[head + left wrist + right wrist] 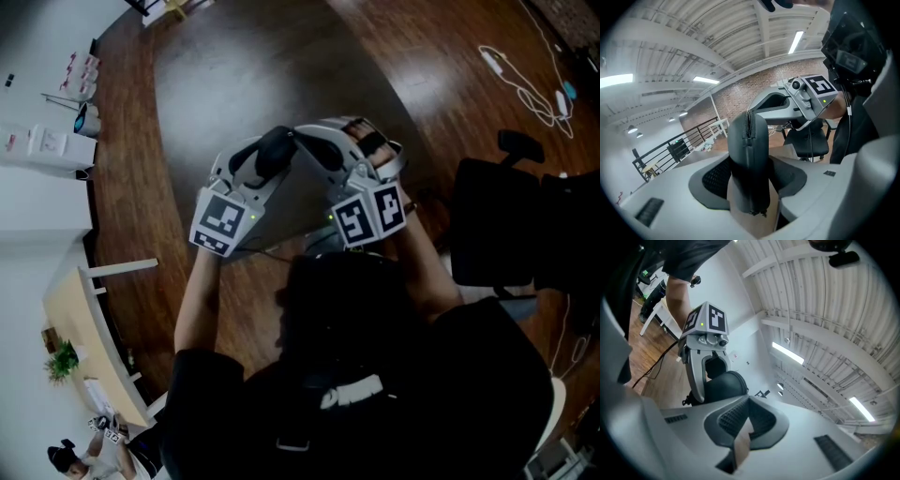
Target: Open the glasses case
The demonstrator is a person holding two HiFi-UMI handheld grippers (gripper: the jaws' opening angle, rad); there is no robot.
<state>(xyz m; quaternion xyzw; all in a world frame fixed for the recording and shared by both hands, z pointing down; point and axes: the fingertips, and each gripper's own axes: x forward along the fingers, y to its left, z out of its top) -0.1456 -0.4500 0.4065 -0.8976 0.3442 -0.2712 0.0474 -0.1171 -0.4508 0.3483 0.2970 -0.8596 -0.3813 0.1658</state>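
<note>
I hold the left gripper (752,178) clamped, jaws partly apart, on the upright glasses case (749,154) to steady it for unzipping; right gripper (746,420) pinched fully together, possibly on the zip pull

Person: black short-sleeve top (394,375). L claw (750,174) & R claw (743,425): light-grey plastic shells, dark ribbed pads (715,176). Each carries a blk/wht square-marker cube (223,221) w/ green LED (253,217).

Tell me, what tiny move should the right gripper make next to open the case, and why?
Probably open the right gripper and pinch the zipper by its tab. The glasses case sits zipped shut between the left gripper's jaws, while the right gripper's jaws are shut just beside it.
</note>
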